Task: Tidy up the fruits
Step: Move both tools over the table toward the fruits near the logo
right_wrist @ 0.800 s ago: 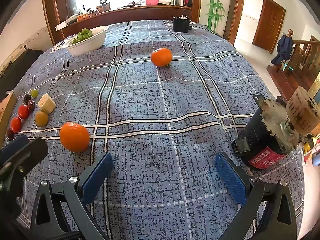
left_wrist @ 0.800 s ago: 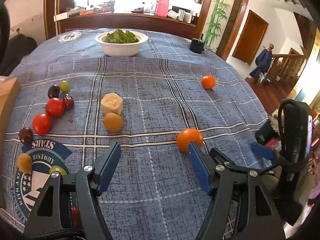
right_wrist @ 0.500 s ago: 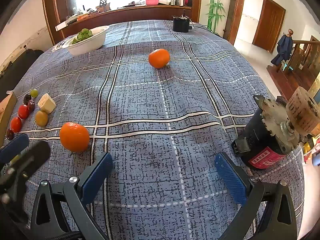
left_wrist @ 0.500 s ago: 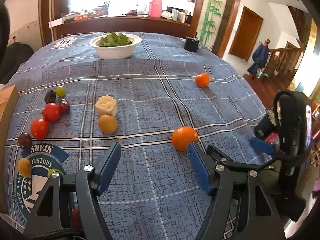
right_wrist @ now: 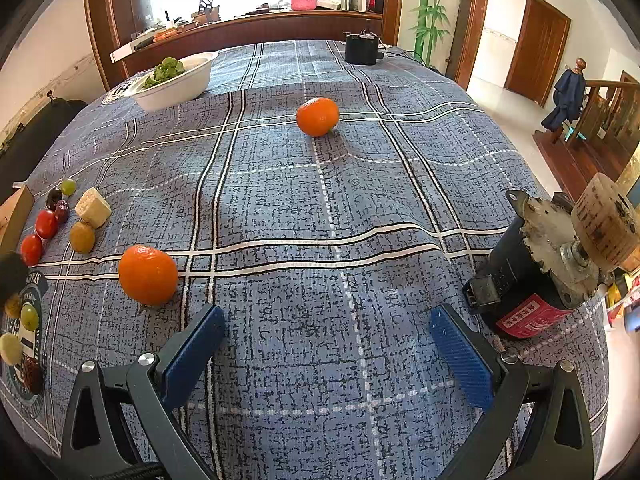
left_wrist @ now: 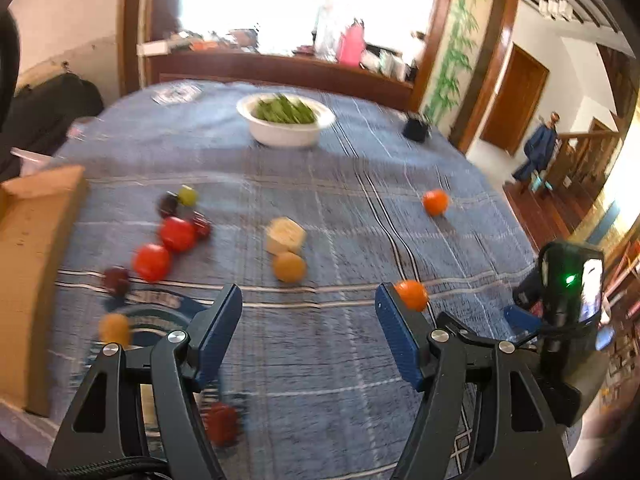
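Two oranges lie on the blue plaid tablecloth: a near orange (right_wrist: 148,275) (left_wrist: 412,294) and a far orange (right_wrist: 317,116) (left_wrist: 435,201). At the left lie two red tomatoes (left_wrist: 176,233), dark dates, green grapes, a yellow fruit (left_wrist: 289,267) (right_wrist: 82,237) and a pale cut chunk (left_wrist: 285,235) (right_wrist: 93,207). My left gripper (left_wrist: 308,330) is open above the cloth, the near orange just beyond its right fingertip. My right gripper (right_wrist: 326,344) is open over bare cloth, the near orange off its left finger. The left wrist view is blurred.
A white bowl of greens (left_wrist: 286,124) (right_wrist: 176,80) stands at the far side. A wooden box (left_wrist: 36,248) sits at the left edge. A black and red motor (right_wrist: 532,284) lies at the right edge, a small black device (right_wrist: 361,49) at the back.
The left gripper has pulled back and swung, so the box and the fruits at the left show more and the near orange looks smaller. The right gripper has stayed still.
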Demonstrator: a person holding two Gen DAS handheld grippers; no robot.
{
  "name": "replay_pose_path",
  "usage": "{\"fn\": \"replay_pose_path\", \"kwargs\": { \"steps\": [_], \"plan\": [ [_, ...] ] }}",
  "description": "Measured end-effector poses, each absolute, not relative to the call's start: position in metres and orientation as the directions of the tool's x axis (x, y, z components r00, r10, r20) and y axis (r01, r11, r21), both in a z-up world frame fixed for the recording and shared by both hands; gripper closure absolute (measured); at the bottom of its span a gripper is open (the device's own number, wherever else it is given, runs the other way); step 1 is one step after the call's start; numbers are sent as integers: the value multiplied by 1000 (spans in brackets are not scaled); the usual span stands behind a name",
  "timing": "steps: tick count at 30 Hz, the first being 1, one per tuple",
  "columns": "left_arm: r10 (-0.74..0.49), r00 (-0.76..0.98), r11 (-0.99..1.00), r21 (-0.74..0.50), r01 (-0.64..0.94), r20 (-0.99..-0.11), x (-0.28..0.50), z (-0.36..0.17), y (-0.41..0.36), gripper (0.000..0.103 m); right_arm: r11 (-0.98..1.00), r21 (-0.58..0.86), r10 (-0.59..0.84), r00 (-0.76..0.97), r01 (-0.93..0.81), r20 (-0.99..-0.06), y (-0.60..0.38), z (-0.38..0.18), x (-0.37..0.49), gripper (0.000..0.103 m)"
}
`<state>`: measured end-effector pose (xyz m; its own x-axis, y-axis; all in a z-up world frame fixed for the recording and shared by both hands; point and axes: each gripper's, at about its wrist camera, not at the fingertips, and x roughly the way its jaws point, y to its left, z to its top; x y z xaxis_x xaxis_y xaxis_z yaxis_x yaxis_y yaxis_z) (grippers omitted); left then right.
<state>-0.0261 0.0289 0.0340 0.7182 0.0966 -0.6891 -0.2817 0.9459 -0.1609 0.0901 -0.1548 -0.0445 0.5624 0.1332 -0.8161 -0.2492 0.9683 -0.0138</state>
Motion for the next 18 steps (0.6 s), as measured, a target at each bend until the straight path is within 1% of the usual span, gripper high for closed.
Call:
{"fn": "replay_pose_path", "kwargs": {
  "steps": [3,6,8,10,11,12,14,15,16,17,18],
  "plan": [
    [145,714,935,-141,-326,-685,-36,47,38,35,968,-14,133,563,-249,-816,-155,-44,90,0],
    [219,677,927,-67,-370,-703,-48,52,44,34,969,-14,132,563,-248,-816,-154,-44,90,0],
    [231,669,922,-61,-383,-707,-64,51,50,34,975,-7,123,561,-223,-819,-153,-43,90,0],
    [248,656,915,-49,-399,-712,-74,48,57,34,951,19,171,475,-308,-863,-146,-36,91,0],
    [251,652,913,-49,-405,-716,-80,46,59,34,930,82,244,437,-358,-866,-143,-30,88,1],
    [252,643,909,-50,-413,-723,-85,43,62,34,908,189,349,425,-375,-835,-145,-22,81,2],
    [241,631,908,-59,-416,-737,-93,40,66,34,883,283,439,449,-374,-778,-148,-2,65,3],
    [240,626,907,-58,-416,-742,-97,38,67,34,857,328,497,472,-396,-728,-150,14,54,3],
    [245,620,905,-52,-421,-745,-100,38,68,34,835,367,542,498,-409,-677,-155,30,45,2],
    [248,617,903,-51,-426,-747,-103,38,69,34,801,418,597,523,-429,-608,-161,46,36,0],
    [245,618,903,-57,-427,-747,-105,39,71,34,735,512,677,526,-444,-515,-168,60,28,0]
  ]
}}
